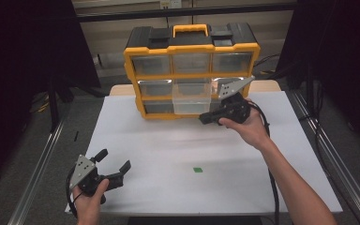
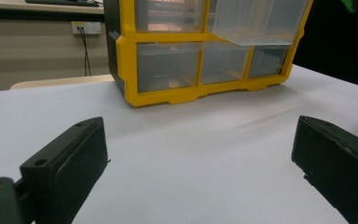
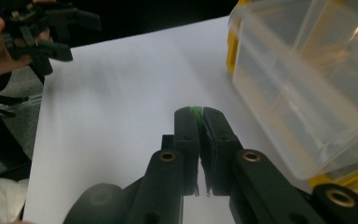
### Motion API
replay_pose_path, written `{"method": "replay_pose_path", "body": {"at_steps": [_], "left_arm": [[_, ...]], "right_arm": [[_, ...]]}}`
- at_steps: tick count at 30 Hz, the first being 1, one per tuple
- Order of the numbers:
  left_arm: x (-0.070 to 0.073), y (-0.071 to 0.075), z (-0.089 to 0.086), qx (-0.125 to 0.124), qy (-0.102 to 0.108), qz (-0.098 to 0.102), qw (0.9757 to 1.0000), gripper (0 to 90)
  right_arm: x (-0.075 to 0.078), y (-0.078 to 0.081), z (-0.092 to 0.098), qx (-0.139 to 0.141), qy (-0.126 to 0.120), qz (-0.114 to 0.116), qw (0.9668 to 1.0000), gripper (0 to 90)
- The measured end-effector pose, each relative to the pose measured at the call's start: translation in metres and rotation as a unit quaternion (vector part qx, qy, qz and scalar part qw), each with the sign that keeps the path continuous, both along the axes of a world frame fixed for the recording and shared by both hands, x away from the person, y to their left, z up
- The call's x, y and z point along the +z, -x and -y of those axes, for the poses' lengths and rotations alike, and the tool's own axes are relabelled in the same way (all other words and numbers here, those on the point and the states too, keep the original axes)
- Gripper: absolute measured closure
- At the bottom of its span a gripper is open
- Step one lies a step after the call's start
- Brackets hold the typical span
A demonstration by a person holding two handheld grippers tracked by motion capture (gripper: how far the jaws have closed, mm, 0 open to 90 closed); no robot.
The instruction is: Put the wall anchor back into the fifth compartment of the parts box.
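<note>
High view: a white sheet (image 1: 168, 154) covers the table, with dark surroundings and metal rails along both sides. A yellow-and-black drawer cabinet (image 1: 191, 70) stands at the sheet's far edge, near the middle; its centre drawer (image 1: 191, 102) in the middle row is pulled out. A small green square (image 1: 197, 169) lies on the sheet toward the near edge, right of centre. The left gripper (image 1: 115, 161) sits at the near left corner, jaws spread wide, holding nothing. The right gripper (image 1: 205, 118) is held just in front of the cabinet's lower right portion; its jaw gap cannot be judged here. Left gripper view: both black jaws stand far apart over bare white sheet, the cabinet (image 2: 205, 51) ahead. Right gripper view: the jaws are pressed together, a green sliver (image 3: 196, 112) showing at their tips; whether it is gripped cannot be told. The clear drawer (image 3: 303, 88) is just beside them.
</note>
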State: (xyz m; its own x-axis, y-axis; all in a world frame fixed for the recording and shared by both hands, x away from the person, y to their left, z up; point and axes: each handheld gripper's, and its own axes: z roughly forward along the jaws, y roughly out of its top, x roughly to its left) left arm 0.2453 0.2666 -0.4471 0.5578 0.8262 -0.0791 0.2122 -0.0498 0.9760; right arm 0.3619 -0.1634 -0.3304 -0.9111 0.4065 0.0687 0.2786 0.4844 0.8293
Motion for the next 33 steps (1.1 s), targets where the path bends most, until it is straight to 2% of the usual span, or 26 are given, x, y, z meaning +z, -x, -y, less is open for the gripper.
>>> {"method": "replay_pose_path", "body": {"at_steps": [2,4,6,7,12,14,20,24,31,33], "left_arm": [[0.0,0.0,0.0,0.0,0.003,-0.002,1.0,3.5],[0.0,0.0,0.0,0.001,-0.006,-0.002,1.0,3.6],[0.0,0.0,0.001,0.0,0.001,0.001,1.0,3.5],[0.0,0.001,0.0,0.0,-0.006,0.0,1.0,3.6],[0.001,0.001,-0.002,0.0,-0.005,0.0,1.0,3.6],[0.001,0.0,-0.002,0.001,-0.003,-0.001,1.0,3.6],[0.001,0.001,-0.002,0.001,-0.004,-0.001,1.0,3.5],[0.0,0.0,-0.003,0.002,-0.007,-0.003,1.0,3.6],[0.001,0.001,-0.003,0.004,-0.001,-0.001,1.0,3.6],[0.001,0.001,-0.003,0.004,-0.002,-0.001,1.0,3.6]], "right_arm": [[0.01,-0.003,0.0,-0.004,0.001,0.006,1.0,85.5],[0.021,-0.007,0.0,-0.005,0.008,0.013,0.9999,85.6],[0.032,-0.012,-0.001,-0.003,0.012,0.018,0.9998,85.6],[0.038,-0.014,-0.002,-0.006,0.016,0.022,0.9996,85.5],[0.058,-0.031,-0.009,-0.017,0.038,0.02,0.9989,85.5],[0.061,-0.038,-0.013,-0.022,0.043,0.011,0.9988,85.5],[0.065,-0.058,-0.029,-0.03,0.08,0.003,0.9964,85.5],[0.065,-0.07,-0.039,-0.043,0.122,-0.002,0.9916,85.5],[0.066,-0.085,-0.046,-0.061,0.151,-0.017,0.9865,85.5],[0.064,-0.088,-0.048,-0.065,0.168,-0.026,0.9834,85.5]]}}
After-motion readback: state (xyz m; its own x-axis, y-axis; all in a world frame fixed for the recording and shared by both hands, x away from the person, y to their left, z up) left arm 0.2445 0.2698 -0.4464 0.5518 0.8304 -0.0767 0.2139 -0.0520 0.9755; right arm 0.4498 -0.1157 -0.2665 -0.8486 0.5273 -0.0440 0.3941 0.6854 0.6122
